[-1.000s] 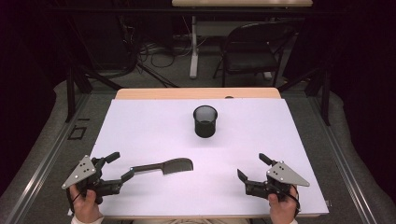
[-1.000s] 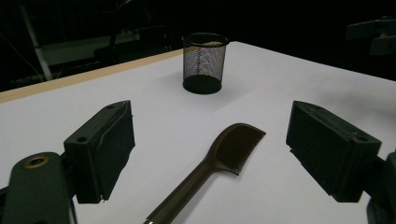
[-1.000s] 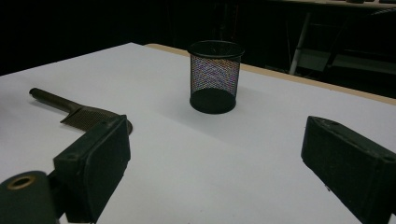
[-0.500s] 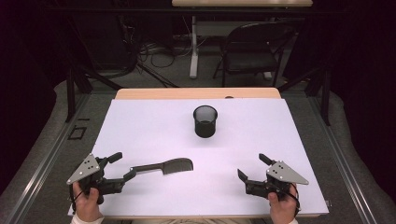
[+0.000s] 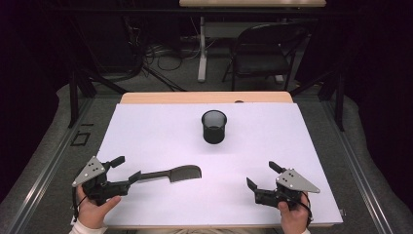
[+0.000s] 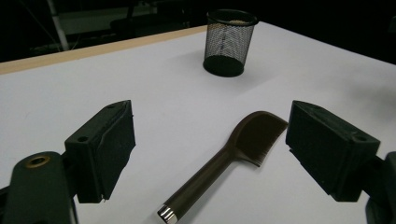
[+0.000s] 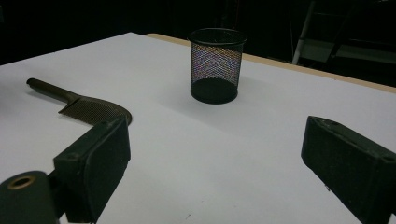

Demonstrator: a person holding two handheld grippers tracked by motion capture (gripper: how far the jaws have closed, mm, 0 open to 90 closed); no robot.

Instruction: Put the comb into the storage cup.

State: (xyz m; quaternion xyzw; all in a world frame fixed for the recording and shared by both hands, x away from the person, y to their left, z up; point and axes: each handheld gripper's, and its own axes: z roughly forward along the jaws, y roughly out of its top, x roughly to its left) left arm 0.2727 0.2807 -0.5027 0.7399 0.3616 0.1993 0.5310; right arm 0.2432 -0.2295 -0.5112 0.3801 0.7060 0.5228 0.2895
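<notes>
Left hand-held gripper (image 5: 124,168) sits at the near-left of the tabletop (image 5: 160,131), jaws spread, nothing pinched. In the left gripper view (image 6: 210,154) the jaws stand either side of the comb (image 6: 224,163), no pad contact. The comb lies flat on the white tabletop, metal-capped handle end toward the left hand-held gripper, toothed head pointing right and slightly far. In the high view the comb (image 5: 170,174) has its handle tip just at the gripper's near jaw; contact there can't be confirmed.

Right hand-held gripper (image 5: 263,176) is at the near-right, jaws also spread, empty, well apart from the comb. Its own view (image 7: 215,163) shows bare tabletop between the jaws, comb (image 7: 79,105) off to the left.

Black mesh cup (image 5: 214,126) stands upright mid-tabletop, far of both grippers, apart from the comb. Nothing visible inside it from above.
</notes>
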